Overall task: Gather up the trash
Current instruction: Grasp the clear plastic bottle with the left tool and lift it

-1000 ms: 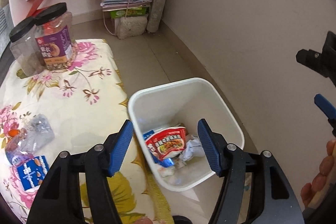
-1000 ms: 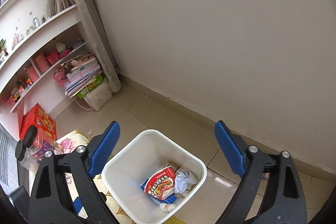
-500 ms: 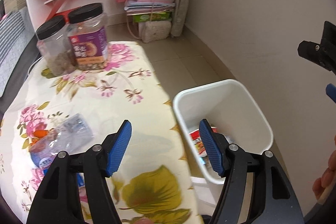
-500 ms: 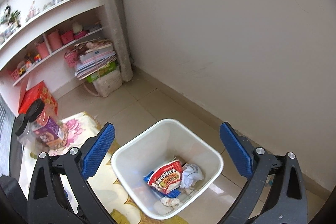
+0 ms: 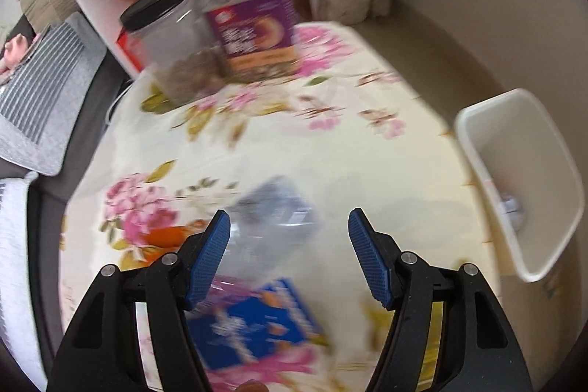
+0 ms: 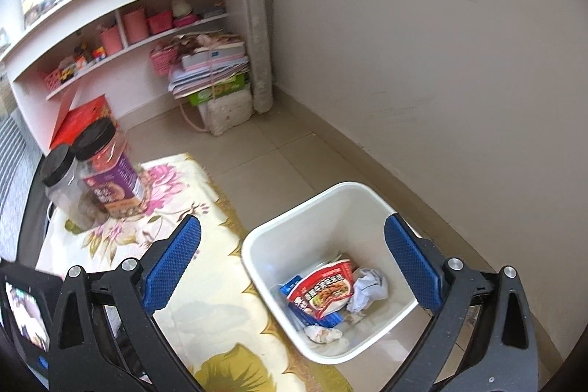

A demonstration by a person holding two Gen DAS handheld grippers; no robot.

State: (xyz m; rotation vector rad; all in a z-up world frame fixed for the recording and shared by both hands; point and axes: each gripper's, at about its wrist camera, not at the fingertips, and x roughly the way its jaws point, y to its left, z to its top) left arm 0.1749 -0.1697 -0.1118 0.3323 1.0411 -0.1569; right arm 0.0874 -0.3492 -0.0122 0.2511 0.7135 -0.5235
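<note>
A crumpled clear plastic bottle (image 5: 273,219) lies on the flowered tablecloth (image 5: 330,153), straight ahead of the left claw (image 5: 289,254) and partly between its blue fingers (image 5: 211,256), which stand apart and press on nothing. A blue snack packet (image 5: 253,326) lies on the cloth just under that claw, nearer the camera than the bottle; both are blurred.

The white bin (image 6: 323,245) stands on the floor against the cloth's edge, below the right claw (image 6: 292,261). That claw's jaws have just been opening and now gape wide, with nothing held. In the bin lie a red noodle packet (image 6: 323,289), a blue wrapper (image 6: 290,289) under it and a ball of white paper (image 6: 367,287) to its right.

Beyond the left claw, at the cloth's far end, two black-lidded jars (image 5: 205,35) stand touching. Shelves (image 6: 121,35) line the far wall.
</note>
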